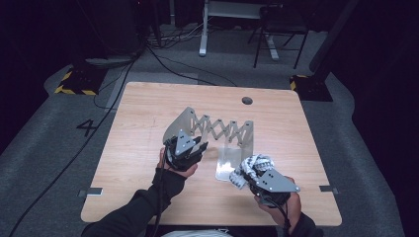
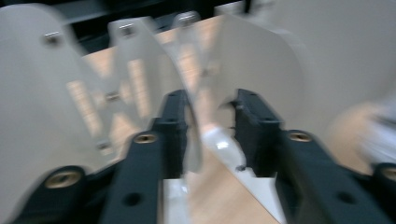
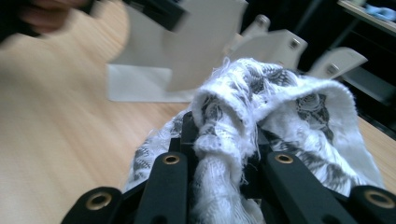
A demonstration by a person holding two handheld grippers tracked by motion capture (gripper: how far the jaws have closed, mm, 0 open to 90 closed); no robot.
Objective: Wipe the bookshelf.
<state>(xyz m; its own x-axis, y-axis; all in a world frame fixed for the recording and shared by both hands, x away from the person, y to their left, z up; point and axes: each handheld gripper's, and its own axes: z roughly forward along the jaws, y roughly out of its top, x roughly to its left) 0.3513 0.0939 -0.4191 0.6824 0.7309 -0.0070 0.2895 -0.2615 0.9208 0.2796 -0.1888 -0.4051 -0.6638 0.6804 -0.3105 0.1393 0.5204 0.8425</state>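
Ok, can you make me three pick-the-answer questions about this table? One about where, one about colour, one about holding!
1. Where is the rack?
A. on the floor
B. on the table, mid-table
C. on a chair

2. What colour is the cloth?
A. white with grey
B. red
C. plain black

3. What is the right gripper doing?
A. standing open
B. pinching the cloth
C. gripping the rack

Answers: 1 B, the rack stands on the wooden top. 2 A, white lace with grey pattern. 3 B, the cloth is bunched between its jaws.
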